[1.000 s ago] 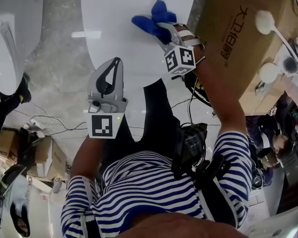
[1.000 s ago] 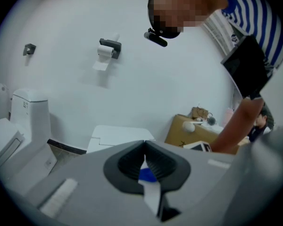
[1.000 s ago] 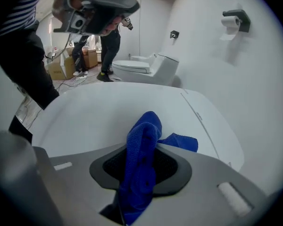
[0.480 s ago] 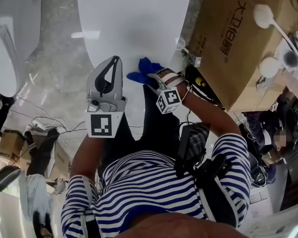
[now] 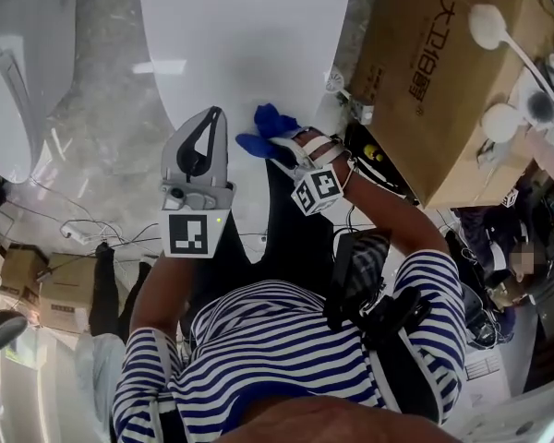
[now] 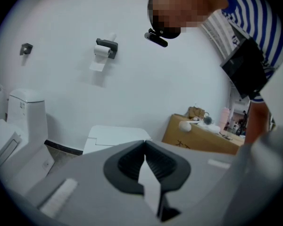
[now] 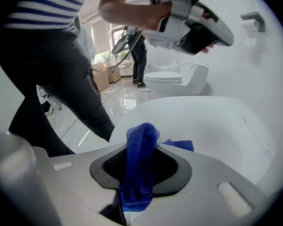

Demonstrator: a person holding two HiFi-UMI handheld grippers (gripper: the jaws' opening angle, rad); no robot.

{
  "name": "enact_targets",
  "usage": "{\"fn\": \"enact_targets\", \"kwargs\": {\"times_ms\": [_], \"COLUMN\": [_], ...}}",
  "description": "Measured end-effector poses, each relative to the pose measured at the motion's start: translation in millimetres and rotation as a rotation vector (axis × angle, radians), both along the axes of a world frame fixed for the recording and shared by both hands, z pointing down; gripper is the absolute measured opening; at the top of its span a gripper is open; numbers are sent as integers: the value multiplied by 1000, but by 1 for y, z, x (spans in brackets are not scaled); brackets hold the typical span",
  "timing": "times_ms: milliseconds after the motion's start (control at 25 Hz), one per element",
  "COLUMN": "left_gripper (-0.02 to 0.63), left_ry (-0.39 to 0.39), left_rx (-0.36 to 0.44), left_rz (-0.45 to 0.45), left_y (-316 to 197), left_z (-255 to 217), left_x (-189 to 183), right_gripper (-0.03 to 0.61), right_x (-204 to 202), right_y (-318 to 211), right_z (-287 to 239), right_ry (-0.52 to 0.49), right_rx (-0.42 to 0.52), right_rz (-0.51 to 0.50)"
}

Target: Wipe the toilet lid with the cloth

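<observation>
Glossy grey stone floor (image 5: 102, 146) surrounds two toilets. One stands at the left edge (image 5: 18, 72), and the other is straight ahead with its white toilet lid (image 5: 249, 35) closed. One cardboard box (image 5: 443, 72) sits just beside the lid on the right.

There is one cloth (image 5: 268, 129), blue and bunched. It sits at the near end of the lid, clamped between the jaws of the right hand-held gripper (image 5: 291, 146). In the right gripper view a fold of it stands up between the dark pads and a corner sticks out over the white surface. Whether it presses on the lid cannot be told.

The right arm reaches forward and slightly inward, forearm bare, with its marker cube facing up.

The left arm is bent at the elbow. It holds the left hand-held gripper (image 5: 214, 123) raised over the lid's near left edge, with its jaws together on nothing. The left gripper view looks at a white wall (image 6: 179, 69).
</observation>
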State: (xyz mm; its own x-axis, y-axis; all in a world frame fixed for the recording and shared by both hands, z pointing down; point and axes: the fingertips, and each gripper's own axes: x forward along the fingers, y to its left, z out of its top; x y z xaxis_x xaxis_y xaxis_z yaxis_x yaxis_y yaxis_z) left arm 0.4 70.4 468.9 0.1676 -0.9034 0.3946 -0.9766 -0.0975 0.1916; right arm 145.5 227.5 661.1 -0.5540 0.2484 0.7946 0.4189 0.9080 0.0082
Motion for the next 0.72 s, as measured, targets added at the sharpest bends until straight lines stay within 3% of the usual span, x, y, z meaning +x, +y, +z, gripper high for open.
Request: {"fn": "enact_targets", "kwargs": {"times_ms": [200, 440, 720], "left_gripper": [3, 3, 3], "left_ry": [-3, -9, -11], "left_rx": [-9, -12, -47], "left_rz": [-1, 11, -11], "left_y": [-4, -20, -42], "left_z": [2, 5, 18], "left_x": [2, 9, 10], "right_gripper": [121, 121, 121], "right_x": [-32, -43, -60], "right_y": [-129, -300, -461], "right_z": [-54, -85, -86], "right_ry": [-140, -196, -208], "right_rx": [146, 398, 538], "right_rz": [217, 325, 402]}}
